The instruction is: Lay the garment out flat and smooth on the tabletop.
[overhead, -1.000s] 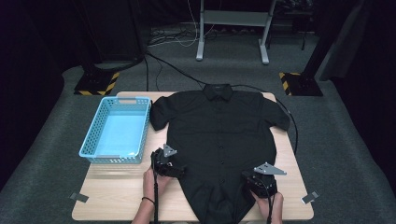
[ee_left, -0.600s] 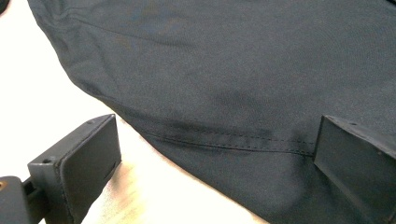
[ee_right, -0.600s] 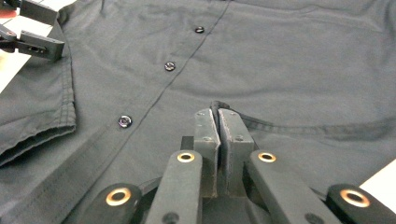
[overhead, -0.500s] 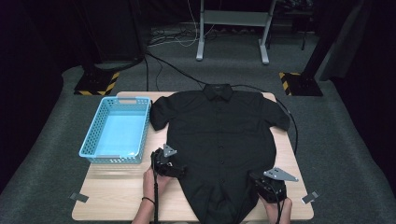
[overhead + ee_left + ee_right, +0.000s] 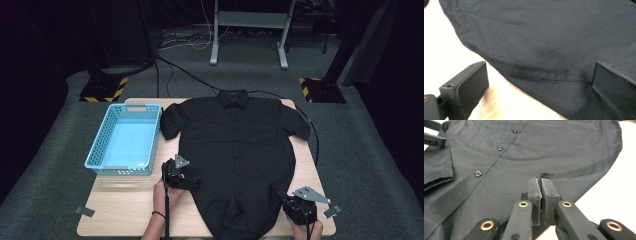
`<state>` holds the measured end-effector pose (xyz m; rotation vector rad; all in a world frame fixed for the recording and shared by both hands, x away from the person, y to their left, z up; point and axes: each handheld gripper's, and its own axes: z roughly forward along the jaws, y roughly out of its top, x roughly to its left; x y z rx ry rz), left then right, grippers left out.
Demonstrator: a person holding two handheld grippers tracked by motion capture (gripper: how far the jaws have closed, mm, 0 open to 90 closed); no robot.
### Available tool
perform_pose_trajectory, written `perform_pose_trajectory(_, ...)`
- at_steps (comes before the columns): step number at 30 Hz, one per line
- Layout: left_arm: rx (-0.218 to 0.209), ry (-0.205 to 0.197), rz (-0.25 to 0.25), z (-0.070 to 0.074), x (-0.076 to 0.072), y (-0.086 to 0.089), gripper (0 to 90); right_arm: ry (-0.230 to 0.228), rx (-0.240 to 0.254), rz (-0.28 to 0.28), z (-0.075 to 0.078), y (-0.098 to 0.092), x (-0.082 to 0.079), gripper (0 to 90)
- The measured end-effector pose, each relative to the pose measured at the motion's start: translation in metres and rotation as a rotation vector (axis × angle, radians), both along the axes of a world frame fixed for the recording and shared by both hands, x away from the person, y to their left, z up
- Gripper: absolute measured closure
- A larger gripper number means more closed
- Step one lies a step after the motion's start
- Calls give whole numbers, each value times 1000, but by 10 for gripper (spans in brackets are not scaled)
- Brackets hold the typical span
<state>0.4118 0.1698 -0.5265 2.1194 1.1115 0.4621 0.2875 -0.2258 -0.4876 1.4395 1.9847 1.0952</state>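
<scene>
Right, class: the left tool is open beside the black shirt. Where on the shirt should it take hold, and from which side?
Probably the stitched side edge of the black shirt, low on the wearer's right side, coming in from the basket side. The shirt lies flat and buttoned, so that hem edge is the easiest fold to slide a jaw under. The left tool, jaws open, already straddles it.
</scene>
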Motion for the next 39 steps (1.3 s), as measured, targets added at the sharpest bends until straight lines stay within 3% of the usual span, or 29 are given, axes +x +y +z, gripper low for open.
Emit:
perform_pose_trajectory(11,0,0,0,0,0,0,7,-7,11,-55,-4,-23,-21,864)
perform_pose_trajectory(19,0,0,0,0,0,0,6,-12,5,-87,0,-37,-49,851)
perform_pose_trajectory(25,0,0,0,0,0,0,6,-55,-23,-108,25,-38,-63,637)
perform_pose_trajectory(28,0,0,0,0,0,0,6,-83,-62,-91,39,-27,-55,566)
perform_pose_trajectory(31,1,-1,0,0,0,0,6,-87,-94,-71,43,-15,-41,510)
perform_pose_trajectory(33,1,-1,0,0,0,0,7,-54,-106,-47,35,-7,-26,440)
perform_pose_trajectory(35,2,-2,0,0,0,0,7,3,-124,-40,19,-4,-8,392)
perform_pose_trajectory(39,2,-2,0,0,0,0,7,70,-122,-68,-9,-12,7,344)
